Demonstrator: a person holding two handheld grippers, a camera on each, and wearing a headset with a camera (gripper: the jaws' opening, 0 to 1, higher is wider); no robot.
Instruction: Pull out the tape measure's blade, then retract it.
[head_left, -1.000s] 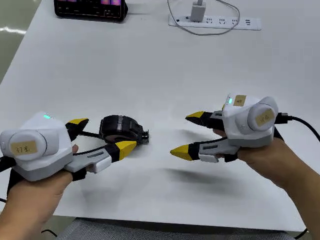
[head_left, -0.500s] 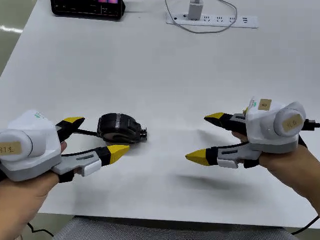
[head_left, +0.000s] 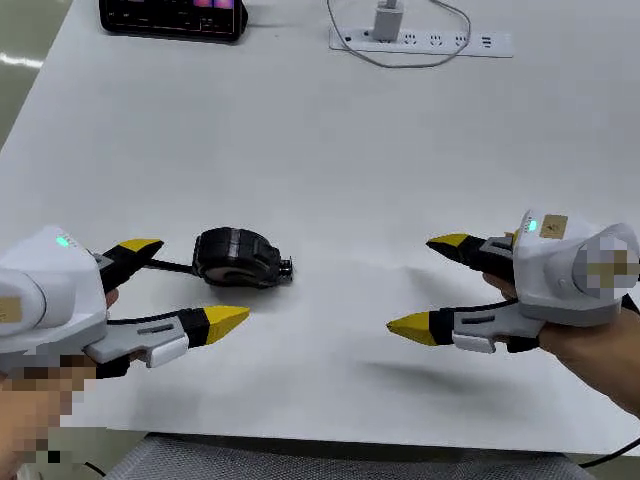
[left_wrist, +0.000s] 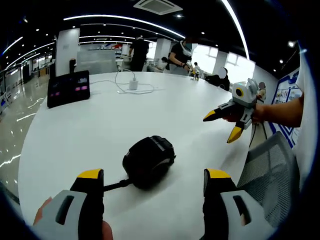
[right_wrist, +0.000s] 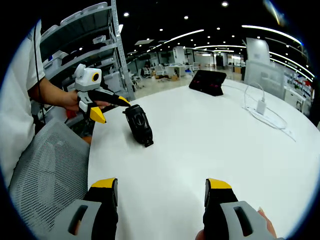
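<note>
Holding both grippers above the white table (head_left: 330, 150), I have my left gripper (head_left: 190, 282) with its jaws wide apart, gripping nothing. The black tape measure (head_left: 238, 257) lies on the table just ahead of those yellow tips, nearer the far one, its blade end pointing toward my right gripper (head_left: 420, 284). That one hovers well apart from the case, jaws likewise spread and empty

Bright ceiling strips — soft shadows, fisheye edges.
</note>
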